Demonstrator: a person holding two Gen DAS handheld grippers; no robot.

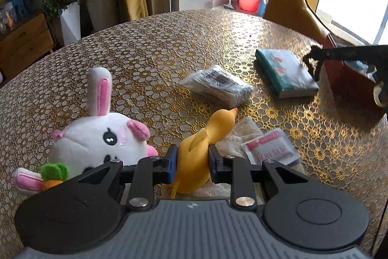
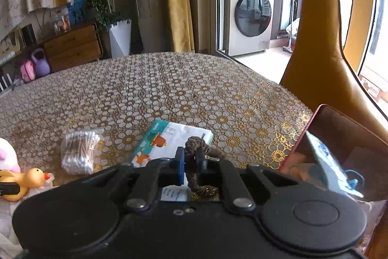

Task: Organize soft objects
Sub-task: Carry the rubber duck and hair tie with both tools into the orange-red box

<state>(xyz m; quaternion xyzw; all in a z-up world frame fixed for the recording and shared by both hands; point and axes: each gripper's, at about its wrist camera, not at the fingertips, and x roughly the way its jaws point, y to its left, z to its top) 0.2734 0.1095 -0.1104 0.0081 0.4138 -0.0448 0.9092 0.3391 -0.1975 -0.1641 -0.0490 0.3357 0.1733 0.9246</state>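
Note:
My left gripper (image 1: 192,157) is shut on a yellow rubber duck (image 1: 218,125), its pads pressing the body from both sides. A white plush rabbit (image 1: 101,137) lies just left of it on the table. My right gripper (image 2: 191,162) is shut on a brown braided hair tie (image 2: 196,145), which loops up above the fingertips. It hangs over a teal tissue pack (image 2: 169,137). The left wrist view shows the right gripper (image 1: 312,60) from the side at the far right. In the right wrist view the duck (image 2: 26,180) sits at the left edge.
A bag of cotton swabs (image 1: 218,85) lies mid-table, with a beige cloth (image 1: 242,135) and a small red-and-white packet (image 1: 271,149) by the duck. A red box (image 2: 339,132) holding a blue face mask (image 2: 327,162) stands at the right. An orange chair (image 2: 315,40) rises behind it.

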